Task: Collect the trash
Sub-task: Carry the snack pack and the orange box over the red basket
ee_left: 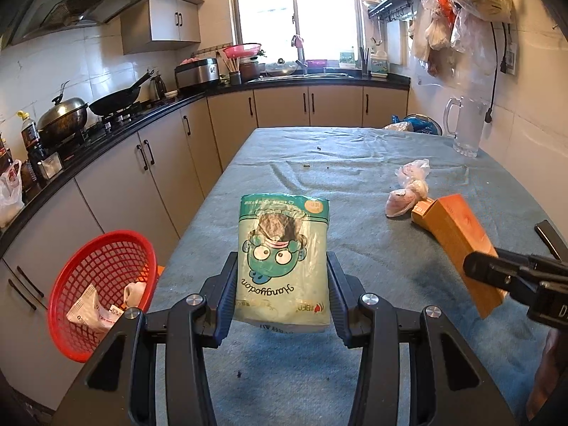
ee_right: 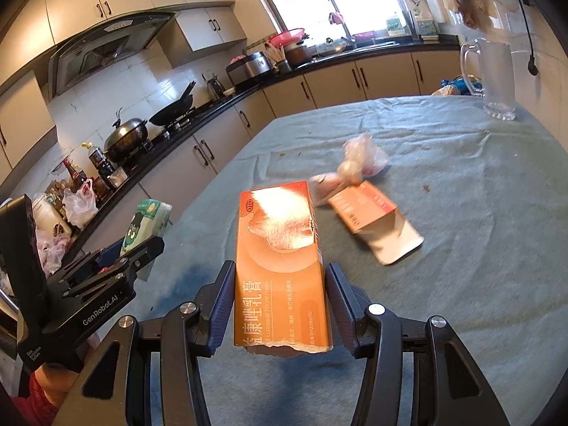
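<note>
The left gripper (ee_left: 282, 284) is clamped on a tissue pack (ee_left: 284, 259); at its 3 o'clock, the right gripper (ee_right: 280, 301) grasps an orange box (ee_right: 278, 266) above the counter (ee_right: 461, 213).

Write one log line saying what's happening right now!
left hand-held gripper: holds tissue pack | right hand-held gripper: holds orange box | red basket: beside table

Left tool (ee_left: 282, 277) and right tool (ee_right: 280, 293) both clamped, angled downward.

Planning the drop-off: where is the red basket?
In the left wrist view, the red basket sits lower left, off the table's left edge, before the cabinets.
</note>
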Available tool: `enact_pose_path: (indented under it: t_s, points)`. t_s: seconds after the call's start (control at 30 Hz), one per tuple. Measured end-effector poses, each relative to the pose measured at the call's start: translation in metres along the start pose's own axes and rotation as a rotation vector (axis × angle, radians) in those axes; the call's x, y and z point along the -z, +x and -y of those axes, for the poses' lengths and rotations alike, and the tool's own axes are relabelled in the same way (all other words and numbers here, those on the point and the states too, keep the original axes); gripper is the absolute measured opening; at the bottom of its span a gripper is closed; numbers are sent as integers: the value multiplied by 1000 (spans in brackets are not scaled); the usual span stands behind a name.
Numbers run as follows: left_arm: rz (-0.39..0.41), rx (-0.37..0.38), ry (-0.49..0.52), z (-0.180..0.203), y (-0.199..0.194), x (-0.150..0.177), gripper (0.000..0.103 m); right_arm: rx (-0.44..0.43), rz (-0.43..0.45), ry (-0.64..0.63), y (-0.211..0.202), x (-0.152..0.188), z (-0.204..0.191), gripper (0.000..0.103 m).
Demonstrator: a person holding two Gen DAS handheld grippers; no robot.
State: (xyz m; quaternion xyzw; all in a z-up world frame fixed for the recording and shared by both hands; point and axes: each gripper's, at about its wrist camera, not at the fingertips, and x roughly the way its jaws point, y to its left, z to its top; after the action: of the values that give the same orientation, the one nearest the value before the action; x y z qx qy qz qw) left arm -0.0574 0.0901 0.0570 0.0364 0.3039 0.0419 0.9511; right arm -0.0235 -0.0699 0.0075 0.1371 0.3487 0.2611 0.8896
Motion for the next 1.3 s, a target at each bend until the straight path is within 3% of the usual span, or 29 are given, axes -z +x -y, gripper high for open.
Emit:
enact_pose_path:
  t_s: [0.47, 0.9, 1.3]
  points:
    - [8, -16, -53, -27, -11, 5, 44, -38, -33, -50, 9, 0, -40, 55]
    - [21, -51, -150, -76, -17, 8, 45, -78, -87, -112, 34, -6, -83, 55]
    - [32, -154, -295, -176, -26, 20, 45, -153, -165, -176, 76, -11, -148, 55]
